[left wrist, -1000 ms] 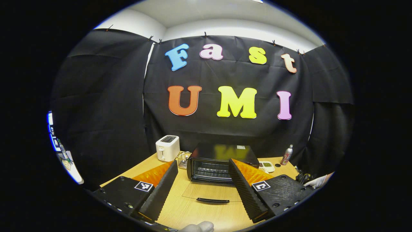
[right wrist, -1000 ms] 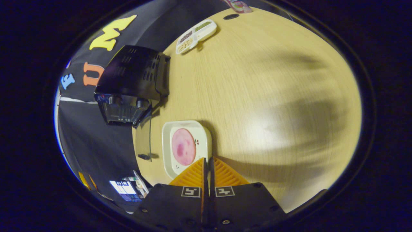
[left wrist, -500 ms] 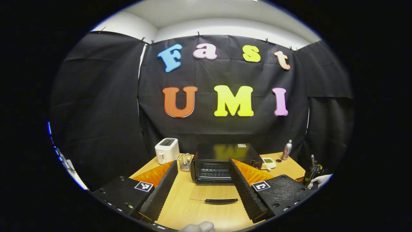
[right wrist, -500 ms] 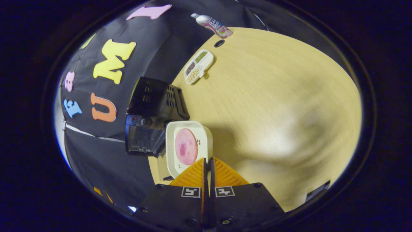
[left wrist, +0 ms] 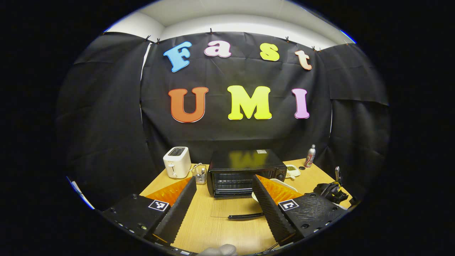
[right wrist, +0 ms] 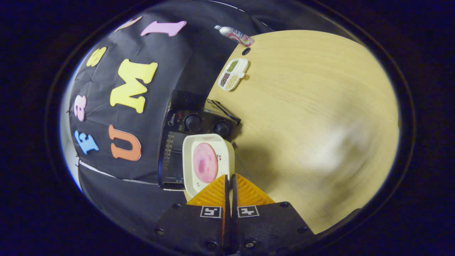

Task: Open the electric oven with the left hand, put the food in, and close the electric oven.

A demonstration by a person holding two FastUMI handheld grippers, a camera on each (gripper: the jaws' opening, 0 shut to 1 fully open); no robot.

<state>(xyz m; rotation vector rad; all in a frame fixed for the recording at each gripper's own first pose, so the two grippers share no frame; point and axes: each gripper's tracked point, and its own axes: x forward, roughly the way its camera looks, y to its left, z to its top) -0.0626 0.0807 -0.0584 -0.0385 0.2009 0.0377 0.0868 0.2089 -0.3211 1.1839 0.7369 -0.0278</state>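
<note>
The right gripper (right wrist: 229, 181) has its 2 fingers pinched together on the near rim of the white plate (right wrist: 208, 161) carrying the pink food slice (right wrist: 204, 162); the plate hangs just in front of the electric oven (right wrist: 188, 142), whose mouth lies straight ahead, so I judge this hand nearer. The left gripper (left wrist: 224, 199) is spread wide and empty, well back from the oven (left wrist: 247, 172); its glass door (left wrist: 234, 209) lies flat on the wooden table (left wrist: 199, 231), leaving free room to slide the plate in.

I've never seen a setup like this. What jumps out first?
The white plate with a pink slice of food, pinched at its rim by the right gripper in front of the oven. In the left gripper view, the oven's door lies open on the table, between the open left gripper's fingers.
</note>
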